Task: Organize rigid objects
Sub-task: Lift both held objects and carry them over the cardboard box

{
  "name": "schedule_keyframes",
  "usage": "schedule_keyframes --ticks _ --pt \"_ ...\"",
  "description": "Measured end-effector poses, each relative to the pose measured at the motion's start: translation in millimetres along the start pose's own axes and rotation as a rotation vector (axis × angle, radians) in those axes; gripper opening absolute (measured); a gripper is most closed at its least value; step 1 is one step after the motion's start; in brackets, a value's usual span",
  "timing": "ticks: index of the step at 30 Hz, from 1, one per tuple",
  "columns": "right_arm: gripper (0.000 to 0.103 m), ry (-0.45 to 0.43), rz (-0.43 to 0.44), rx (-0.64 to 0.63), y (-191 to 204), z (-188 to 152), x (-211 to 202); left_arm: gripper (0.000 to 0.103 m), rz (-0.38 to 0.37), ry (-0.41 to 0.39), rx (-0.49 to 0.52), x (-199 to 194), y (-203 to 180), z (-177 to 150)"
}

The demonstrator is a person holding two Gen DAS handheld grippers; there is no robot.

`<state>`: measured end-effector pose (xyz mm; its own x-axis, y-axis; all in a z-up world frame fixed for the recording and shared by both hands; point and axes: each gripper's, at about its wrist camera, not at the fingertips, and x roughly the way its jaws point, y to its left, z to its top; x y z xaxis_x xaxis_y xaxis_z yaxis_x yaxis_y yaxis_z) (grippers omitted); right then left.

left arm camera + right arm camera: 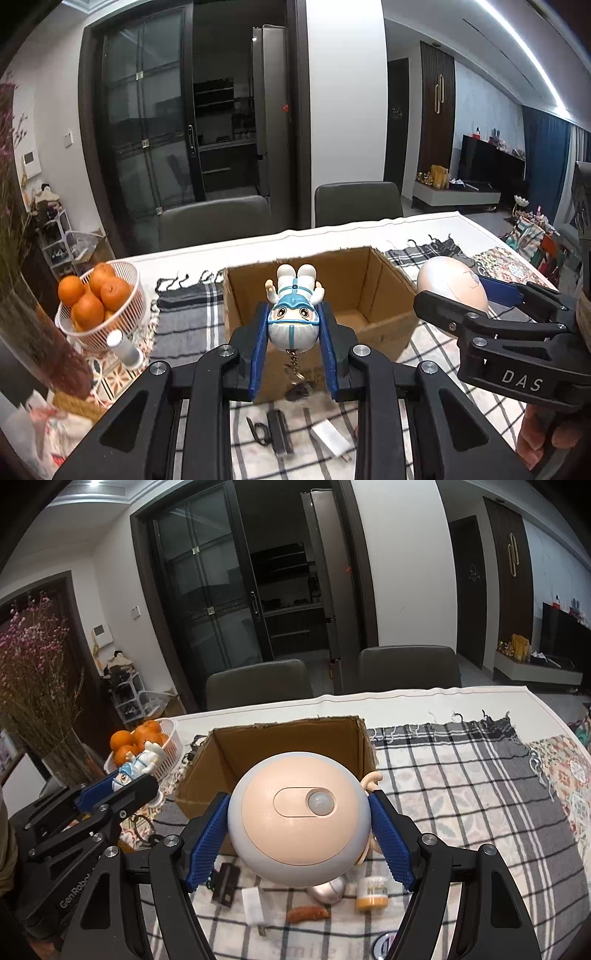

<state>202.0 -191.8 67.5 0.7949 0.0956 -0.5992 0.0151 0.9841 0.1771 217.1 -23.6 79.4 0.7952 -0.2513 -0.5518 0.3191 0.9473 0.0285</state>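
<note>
My left gripper (293, 314) is shut on the head of a small white and blue figurine keychain (293, 321). The figurine hangs upside down, with its chain dangling below. It is held above the near wall of an open cardboard box (369, 280) on the checked cloth. My right gripper (299, 801) is shut on a round peach and white dome light (295, 823), held just in front of the box (280, 738). Each view also shows the other tool: the right gripper (454, 295) with the dome light (450, 280), and the left gripper (122, 786) with the figurine (138, 764).
A white basket of oranges (98, 299) and a vase of dried flowers (37, 332) stand left of the box. Below the grippers lie a black clip (225, 882), a white charger (255, 904), an orange sausage-shaped piece (308, 914) and a small jar (371, 893). Two chairs stand beyond the far edge.
</note>
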Motion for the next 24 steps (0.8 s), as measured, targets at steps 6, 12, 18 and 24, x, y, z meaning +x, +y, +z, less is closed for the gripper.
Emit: schedule_keyframes --ticks 6,12,18,24 --pt "0.076 0.036 0.002 -0.014 -1 28 18 0.026 -0.001 0.013 -0.007 13 4 29" --pt "0.075 0.095 -0.002 -0.007 -8 51 44 0.026 -0.005 0.073 -0.019 39 8 47" --pt "0.075 0.173 -0.010 -0.011 -13 64 72 0.026 0.007 0.145 -0.017 70 11 53" --pt "0.076 0.271 -0.015 -0.013 -17 67 100 0.026 0.011 0.217 -0.030 97 16 53"
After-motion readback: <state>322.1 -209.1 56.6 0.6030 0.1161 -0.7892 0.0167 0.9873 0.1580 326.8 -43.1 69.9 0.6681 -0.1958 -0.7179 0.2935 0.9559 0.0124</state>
